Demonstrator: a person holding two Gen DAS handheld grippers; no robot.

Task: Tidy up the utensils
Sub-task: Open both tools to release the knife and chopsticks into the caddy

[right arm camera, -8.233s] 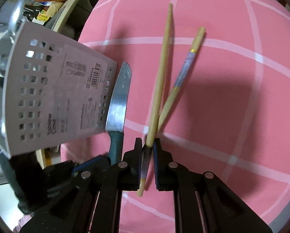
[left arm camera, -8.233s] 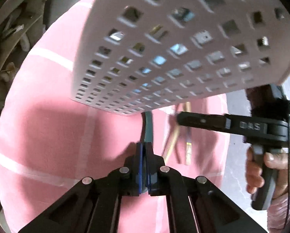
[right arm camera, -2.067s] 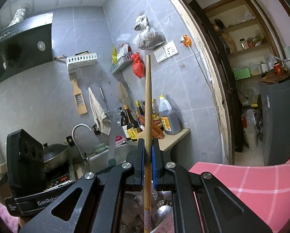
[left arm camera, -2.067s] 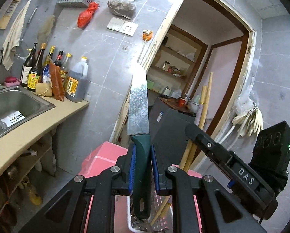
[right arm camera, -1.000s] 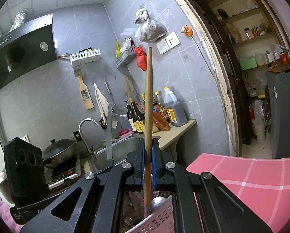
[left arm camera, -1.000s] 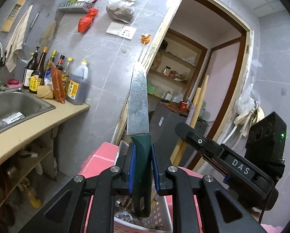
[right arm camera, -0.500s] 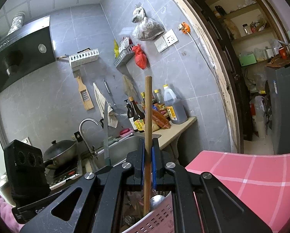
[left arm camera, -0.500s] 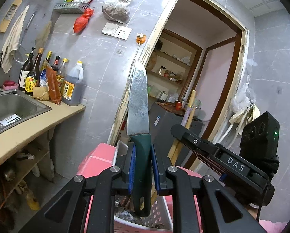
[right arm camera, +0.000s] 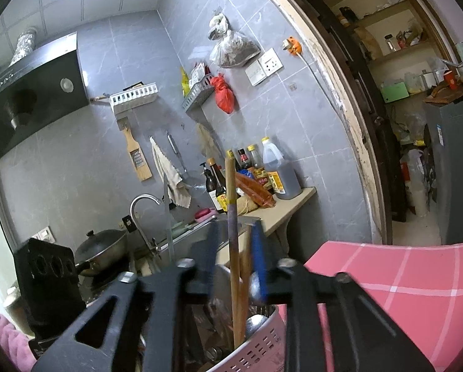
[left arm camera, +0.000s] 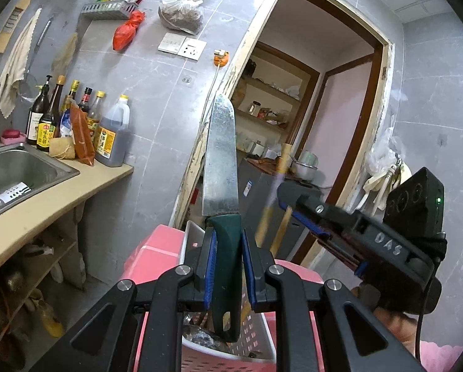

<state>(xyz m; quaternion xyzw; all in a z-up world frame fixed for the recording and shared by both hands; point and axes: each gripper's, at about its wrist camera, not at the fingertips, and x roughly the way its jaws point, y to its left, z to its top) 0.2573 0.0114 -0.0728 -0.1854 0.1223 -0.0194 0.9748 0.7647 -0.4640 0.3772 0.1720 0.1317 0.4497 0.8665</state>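
Note:
My left gripper (left arm camera: 226, 266) is shut on the green handle of a knife (left arm camera: 220, 155), blade pointing up, right above the white perforated utensil basket (left arm camera: 256, 338). In the right wrist view my right gripper (right arm camera: 236, 260) is opening its jaws. Two wooden chopsticks (right arm camera: 231, 204) stand between them with a gap on each side, their lower ends down in the basket (right arm camera: 259, 344) among metal spoons. The left wrist view shows the right gripper (left arm camera: 296, 207) to the right of the knife, with the chopsticks (left arm camera: 265, 220) blurred.
The basket stands on a pink checked cloth (right arm camera: 402, 282). To the left runs a counter (left arm camera: 58, 192) with a sink (left arm camera: 11, 170) and several sauce bottles (left arm camera: 110, 136). A doorway (left arm camera: 309, 117) lies behind. A wok (right arm camera: 101, 248) sits near the tap.
The right jaws have spread apart and the chopsticks have slid down into the basket. The left gripper keeps the knife upright in the same place.

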